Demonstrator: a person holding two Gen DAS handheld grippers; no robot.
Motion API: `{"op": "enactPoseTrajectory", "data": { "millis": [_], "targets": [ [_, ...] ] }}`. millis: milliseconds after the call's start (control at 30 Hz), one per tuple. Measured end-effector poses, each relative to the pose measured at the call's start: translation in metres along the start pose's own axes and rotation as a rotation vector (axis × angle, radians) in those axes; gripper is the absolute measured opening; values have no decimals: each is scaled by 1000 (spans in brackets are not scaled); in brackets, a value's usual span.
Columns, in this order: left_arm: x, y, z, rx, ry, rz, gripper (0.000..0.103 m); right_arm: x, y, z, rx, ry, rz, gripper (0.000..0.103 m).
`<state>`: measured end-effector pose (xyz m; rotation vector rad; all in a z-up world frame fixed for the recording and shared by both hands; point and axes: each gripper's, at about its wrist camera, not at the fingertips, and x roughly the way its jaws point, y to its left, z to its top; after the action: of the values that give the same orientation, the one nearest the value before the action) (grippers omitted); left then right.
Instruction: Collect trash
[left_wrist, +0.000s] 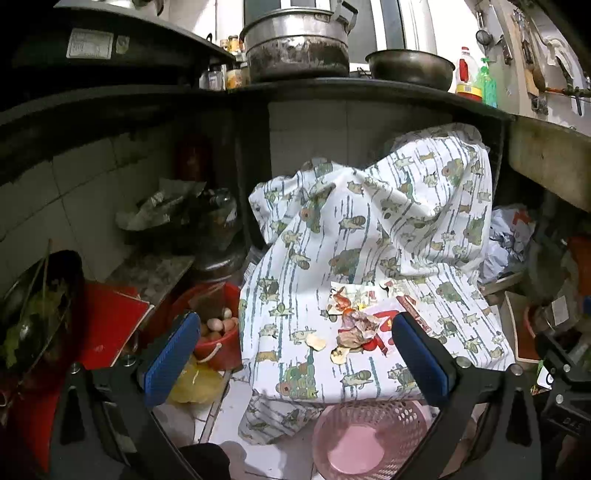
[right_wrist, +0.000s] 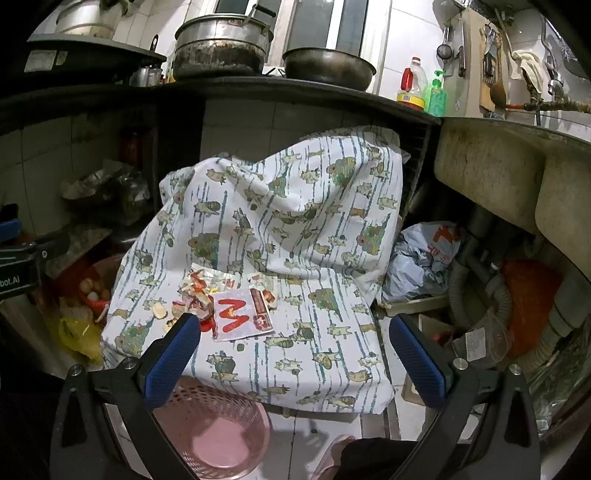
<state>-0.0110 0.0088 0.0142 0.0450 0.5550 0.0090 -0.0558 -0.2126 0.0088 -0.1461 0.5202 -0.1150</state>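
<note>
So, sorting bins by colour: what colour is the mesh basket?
Pink basket, clearest in the right wrist view.

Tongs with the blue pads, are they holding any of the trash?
No. Both the left tongs and the right tongs are open and empty; the trash pile lies untouched on the patterned cloth.

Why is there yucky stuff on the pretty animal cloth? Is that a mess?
Yes, it looks out of place. A pile of scraps and a torn red-and-white wrapper lie on the patterned cloth. The pink basket below holds no trash yet. Both grippers are open, holding nothing.
</note>
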Motion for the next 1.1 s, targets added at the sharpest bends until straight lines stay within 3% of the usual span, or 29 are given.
{"op": "enactPoseTrajectory", "data": {
  "millis": [1100],
  "targets": [
    [12,9,-1,-39,57,-7,103,6,1,-2,11,29,19,103]
  ]
}}
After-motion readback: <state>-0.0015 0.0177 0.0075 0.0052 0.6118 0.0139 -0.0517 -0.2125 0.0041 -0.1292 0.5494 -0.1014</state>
